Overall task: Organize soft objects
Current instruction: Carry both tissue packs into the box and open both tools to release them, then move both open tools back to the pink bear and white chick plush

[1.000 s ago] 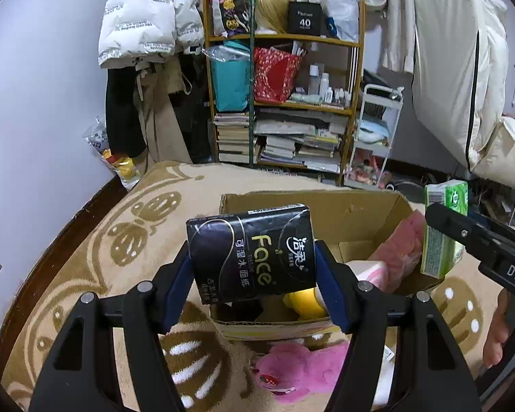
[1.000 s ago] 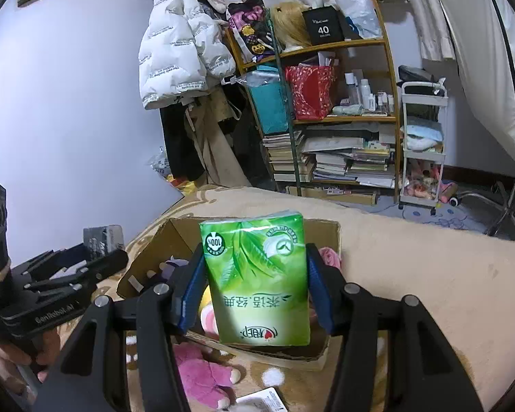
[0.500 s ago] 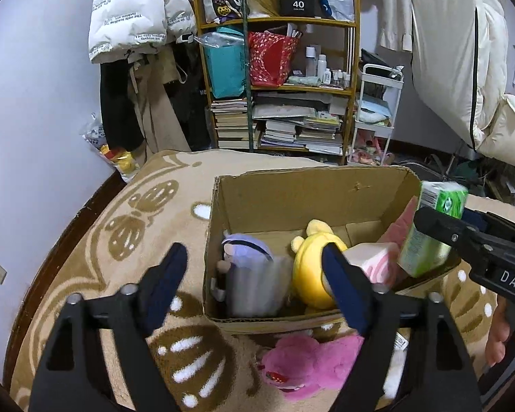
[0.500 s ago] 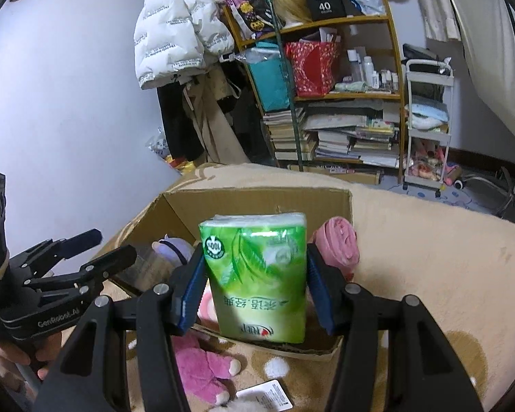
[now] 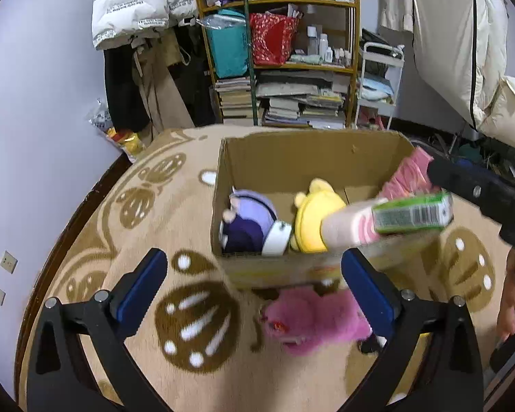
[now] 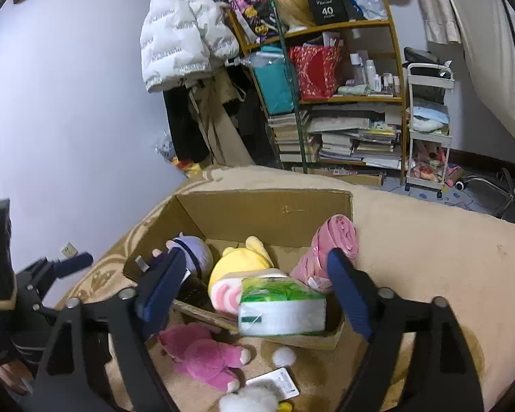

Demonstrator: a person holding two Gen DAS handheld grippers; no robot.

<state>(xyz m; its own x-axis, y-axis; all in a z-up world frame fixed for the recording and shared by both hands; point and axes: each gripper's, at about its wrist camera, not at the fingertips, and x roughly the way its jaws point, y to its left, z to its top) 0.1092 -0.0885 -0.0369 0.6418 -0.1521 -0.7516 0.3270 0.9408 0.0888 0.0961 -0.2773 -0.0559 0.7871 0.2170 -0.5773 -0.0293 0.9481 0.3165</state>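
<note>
An open cardboard box [image 5: 292, 158] [image 6: 257, 209] sits on a patterned beige blanket. Inside lie a purple plush [image 5: 247, 216] [image 6: 194, 250], a yellow plush [image 5: 312, 219] [image 6: 238, 262], a rolled pink cloth [image 5: 408, 175] [image 6: 329, 243] and a pink-and-white pack [image 5: 346, 226]. A green tissue pack [image 6: 281, 305] [image 5: 412, 211] is blurred at the box's near right corner, loose between my right gripper's [image 6: 257, 281] open fingers. My left gripper [image 5: 254, 288] is open and empty in front of the box. A pink plush [image 5: 312, 319] [image 6: 202, 353] lies outside the box's front wall.
A white pompom [image 6: 284, 356], a label card [image 6: 274, 382] and a white fluffy item [image 6: 249, 400] lie on the blanket before the box. A cluttered bookshelf [image 5: 292, 68], hanging jackets [image 5: 134, 0] and a small trolley [image 6: 429, 127] stand behind.
My left gripper let go of the black tissue pack over the box and pulled back open. My right gripper opened; the green pack has tipped flat at the box's corner.
</note>
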